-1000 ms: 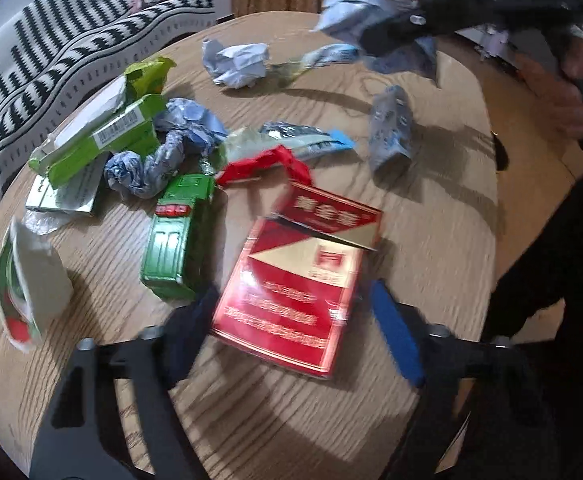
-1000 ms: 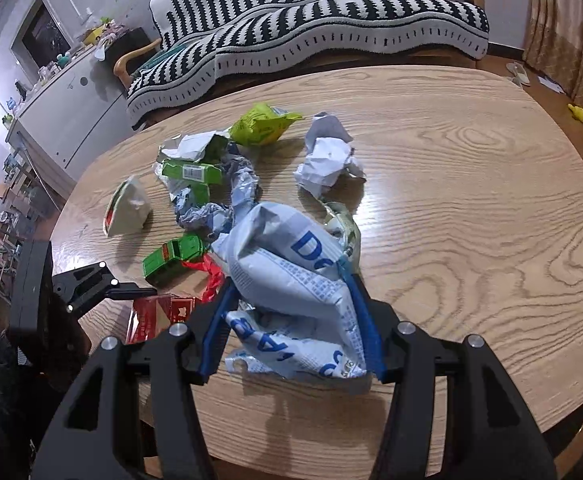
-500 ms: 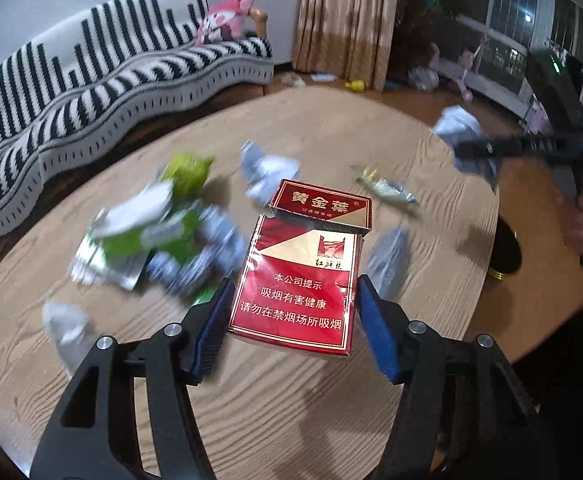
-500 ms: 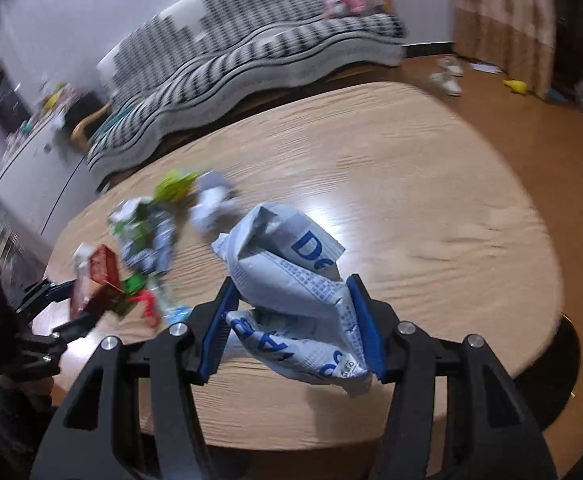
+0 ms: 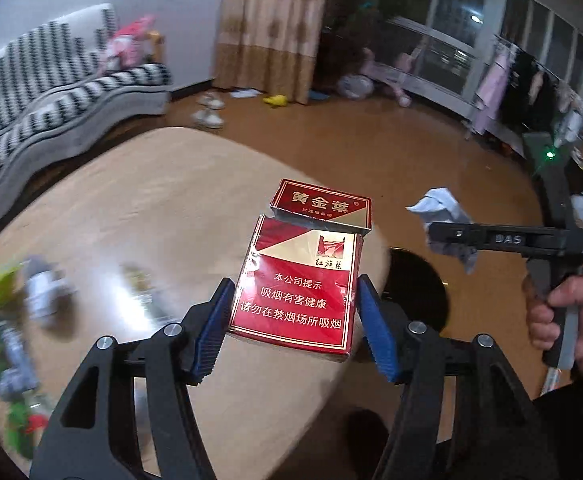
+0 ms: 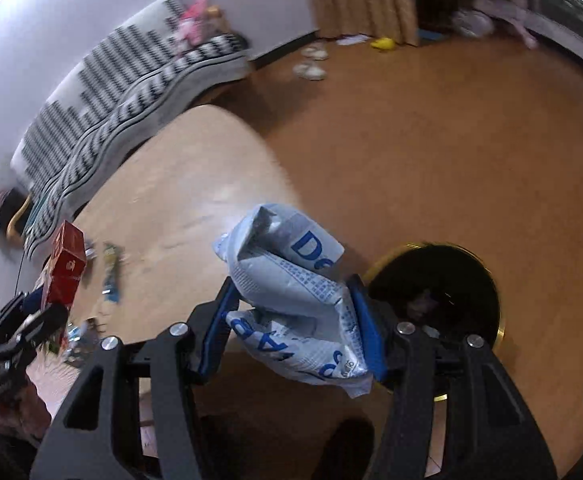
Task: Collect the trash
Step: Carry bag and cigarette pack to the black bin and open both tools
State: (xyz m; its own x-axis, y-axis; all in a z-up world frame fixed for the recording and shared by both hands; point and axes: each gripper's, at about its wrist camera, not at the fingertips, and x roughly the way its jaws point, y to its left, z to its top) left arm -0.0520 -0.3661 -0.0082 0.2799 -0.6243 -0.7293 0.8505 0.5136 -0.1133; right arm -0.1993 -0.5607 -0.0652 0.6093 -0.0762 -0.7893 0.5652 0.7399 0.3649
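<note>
My left gripper [image 5: 293, 312] is shut on a red cigarette carton [image 5: 295, 284] with its lid flap open, held above the right end of the wooden table [image 5: 151, 208]. My right gripper [image 6: 291, 316] is shut on a crumpled white and blue bag [image 6: 291, 284], held past the table's edge beside a round black bin [image 6: 443, 292] with a gold rim on the floor. In the left wrist view the bag [image 5: 443, 212] and the right gripper [image 5: 451, 236] show at the right, with the bin [image 5: 419, 288] below them. The carton [image 6: 65, 264] shows at the left in the right wrist view.
Blurred wrappers and paper scraps [image 5: 15, 308] lie on the table's left part. A striped sofa [image 5: 51, 92] stands behind the table. Shoes [image 5: 209, 110] and small toys lie on the brown floor near a curtain [image 5: 267, 24]. A person's hand [image 5: 559, 312] holds the right gripper's handle.
The left gripper closed on the red carton, lifted it off the table and swung right. The right gripper carried the bag right, past the table's edge to beside the black bin.
</note>
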